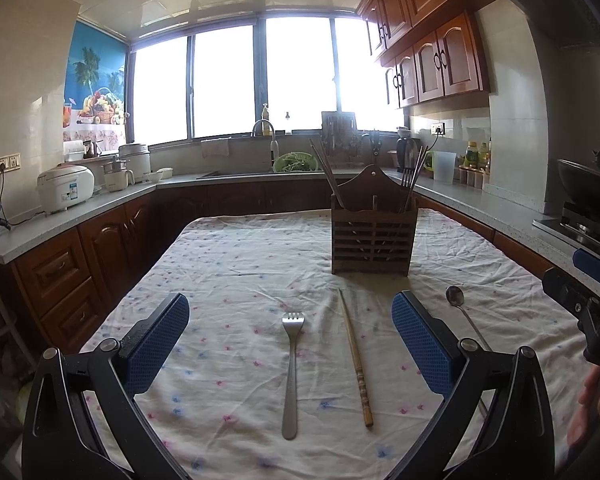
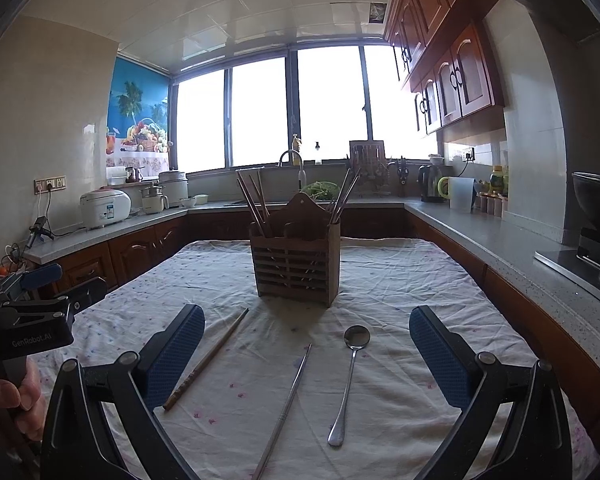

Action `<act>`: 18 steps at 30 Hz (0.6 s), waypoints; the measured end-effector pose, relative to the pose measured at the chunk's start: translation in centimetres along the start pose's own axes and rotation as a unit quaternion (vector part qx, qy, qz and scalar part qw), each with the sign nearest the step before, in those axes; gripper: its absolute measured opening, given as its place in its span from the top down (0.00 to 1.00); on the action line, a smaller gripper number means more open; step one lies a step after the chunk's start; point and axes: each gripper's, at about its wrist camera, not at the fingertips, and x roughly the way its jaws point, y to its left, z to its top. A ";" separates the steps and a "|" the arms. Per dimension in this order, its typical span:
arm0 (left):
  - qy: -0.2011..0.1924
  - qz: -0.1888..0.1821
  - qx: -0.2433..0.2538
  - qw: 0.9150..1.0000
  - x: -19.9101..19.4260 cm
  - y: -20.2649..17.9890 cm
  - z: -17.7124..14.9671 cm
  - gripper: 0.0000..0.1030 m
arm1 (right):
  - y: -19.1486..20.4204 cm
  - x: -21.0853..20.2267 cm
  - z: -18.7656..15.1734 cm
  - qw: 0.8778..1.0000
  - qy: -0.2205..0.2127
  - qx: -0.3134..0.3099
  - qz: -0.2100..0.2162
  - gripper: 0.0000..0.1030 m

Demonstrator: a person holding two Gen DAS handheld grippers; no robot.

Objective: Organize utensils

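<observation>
On the flowered tablecloth (image 1: 236, 264) lie a steel fork (image 1: 290, 372), a wooden chopstick (image 1: 356, 360) and a steel spoon (image 1: 455, 297). My left gripper (image 1: 290, 320) hovers open over the fork's head, blue pads wide apart and empty. In the right wrist view the wooden chopstick (image 2: 208, 360), a thin metal chopstick (image 2: 286, 412) and the spoon (image 2: 350, 380) lie in front of my right gripper (image 2: 308, 332), which is also open and empty. A slatted wooden utensil holder (image 1: 370, 236) (image 2: 296, 268) stands upright beyond them, with chopsticks in its left slot and a fork and sticks in its right.
Grey countertops wrap around the table on three sides. A rice cooker (image 1: 66, 192) sits left, a sink with a green colander (image 1: 294, 162) at the back, and a wok on a stove (image 2: 596, 200) right. A hand (image 2: 12, 396) holds the other gripper at the frame edge.
</observation>
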 end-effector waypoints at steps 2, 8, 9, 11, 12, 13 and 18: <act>-0.001 0.000 -0.001 1.000 0.0 0.0 0.0 0.00 | 0.0 0.0 0.0 1.000 0.000 0.000 0.000 0.00; 0.000 -0.001 0.000 1.000 0.0 -0.1 0.1 0.00 | -0.2 0.0 0.1 1.000 0.002 0.002 0.000 0.00; 0.000 -0.001 0.000 1.000 0.0 -0.1 0.1 0.00 | -0.3 -0.1 0.1 1.000 0.002 0.002 0.000 0.00; 0.000 -0.001 0.000 1.000 0.0 -0.1 0.1 0.00 | -0.4 -0.1 0.1 1.000 0.001 0.002 -0.001 0.00; 0.000 -0.001 0.001 1.000 0.0 -0.1 0.1 0.00 | -0.5 -0.1 0.1 1.000 0.001 0.003 -0.001 0.00; 0.000 0.000 0.000 1.000 0.0 -0.1 0.1 0.00 | -0.5 -0.2 0.2 1.000 0.001 0.003 -0.001 0.00; 0.000 -0.002 0.000 1.000 0.0 -0.2 0.3 0.00 | -0.6 -0.2 0.1 1.000 0.001 0.003 -0.002 0.00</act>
